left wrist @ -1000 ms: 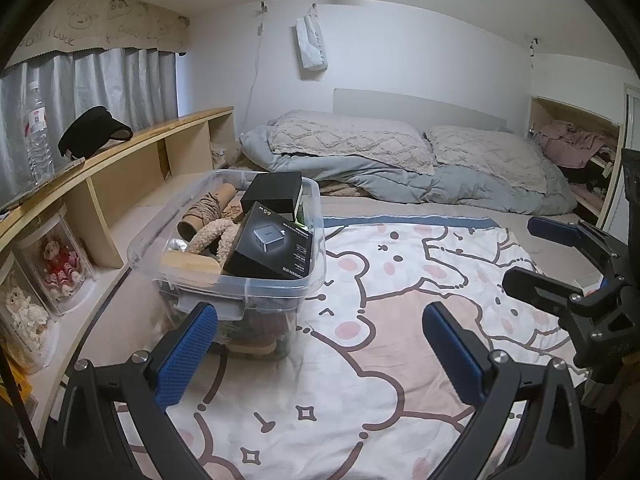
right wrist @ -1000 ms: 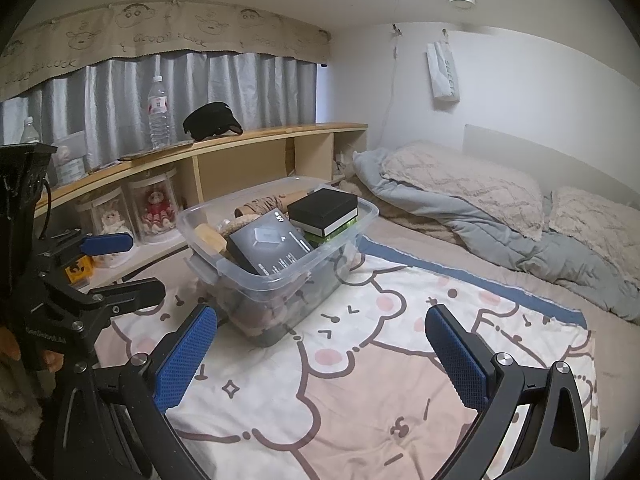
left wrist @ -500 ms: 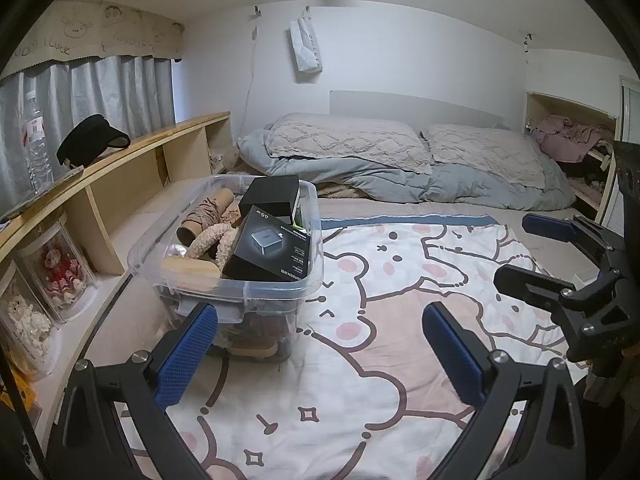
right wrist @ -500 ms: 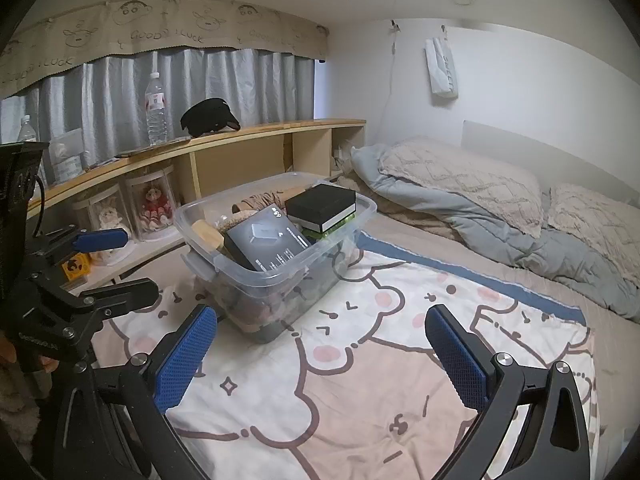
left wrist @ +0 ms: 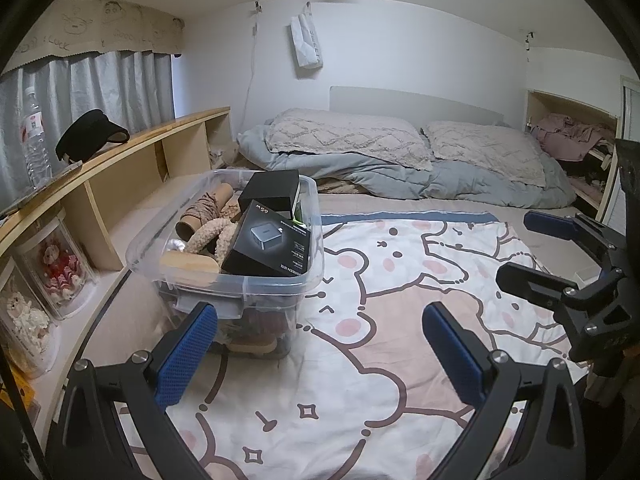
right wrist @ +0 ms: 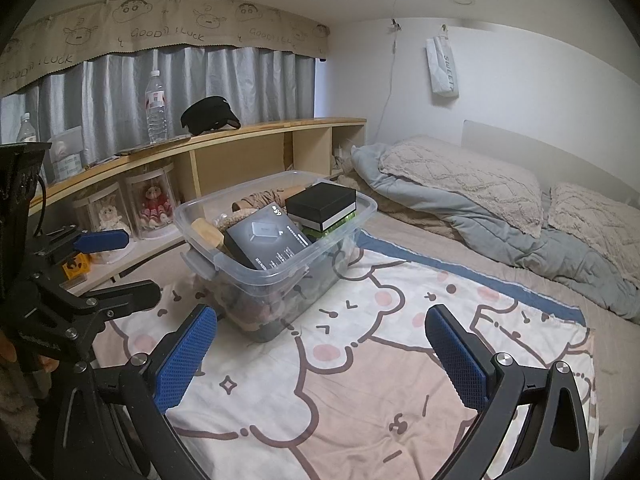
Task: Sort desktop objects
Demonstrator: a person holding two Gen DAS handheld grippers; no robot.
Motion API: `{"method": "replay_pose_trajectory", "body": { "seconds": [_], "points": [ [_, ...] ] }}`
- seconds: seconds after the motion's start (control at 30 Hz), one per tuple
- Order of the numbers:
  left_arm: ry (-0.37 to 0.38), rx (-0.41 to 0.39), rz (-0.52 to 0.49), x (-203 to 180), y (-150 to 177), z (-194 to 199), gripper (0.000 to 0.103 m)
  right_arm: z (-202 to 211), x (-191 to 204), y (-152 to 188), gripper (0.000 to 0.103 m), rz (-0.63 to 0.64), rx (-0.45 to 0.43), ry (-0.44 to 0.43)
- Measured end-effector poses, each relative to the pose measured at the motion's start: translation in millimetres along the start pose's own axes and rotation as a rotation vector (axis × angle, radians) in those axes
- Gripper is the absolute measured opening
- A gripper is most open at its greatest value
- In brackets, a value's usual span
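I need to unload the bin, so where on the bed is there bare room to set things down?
Free: the cartoon blanket between the clear bin and the grey duvet. Crowded: the bin itself, heaped with boxes.

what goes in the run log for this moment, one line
left gripper: open, empty | right gripper: open, empty | clear bin: on bear blanket, full, charger box on top | stage: approach

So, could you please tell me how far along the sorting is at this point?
Done: the clear plastic bin on the cartoon-print blanket already holds a black charger box, a square black box and a cardboard tube. In hand: nothing; the left gripper and right gripper are open and empty. Left: no loose items show on the blanket.
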State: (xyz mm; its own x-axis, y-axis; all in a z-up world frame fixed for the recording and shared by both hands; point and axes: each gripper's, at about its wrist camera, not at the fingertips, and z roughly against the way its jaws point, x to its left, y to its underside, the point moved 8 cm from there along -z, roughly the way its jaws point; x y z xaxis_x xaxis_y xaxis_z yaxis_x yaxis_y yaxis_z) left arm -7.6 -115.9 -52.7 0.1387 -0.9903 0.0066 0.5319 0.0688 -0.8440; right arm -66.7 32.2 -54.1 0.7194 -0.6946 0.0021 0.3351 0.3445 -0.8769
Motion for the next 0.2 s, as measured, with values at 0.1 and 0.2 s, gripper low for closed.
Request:
{"method": "replay_pose_trajectory", "body": {
  "seconds": [0.1, 0.2],
  "points": [
    [-0.004, -0.003, -0.002, 0.4, -0.1, -0.6, 0.103, 0.1, 0.2, -0.1, 0.103, -0.001, 0.001, -0.001],
    [-0.002, -0.001, -0.003, 0.2, 0.4, -0.8, 0.103, 0.0, 0.1, -0.1, 0.103, -0.001, 0.0, 0.0]
  ]
}}
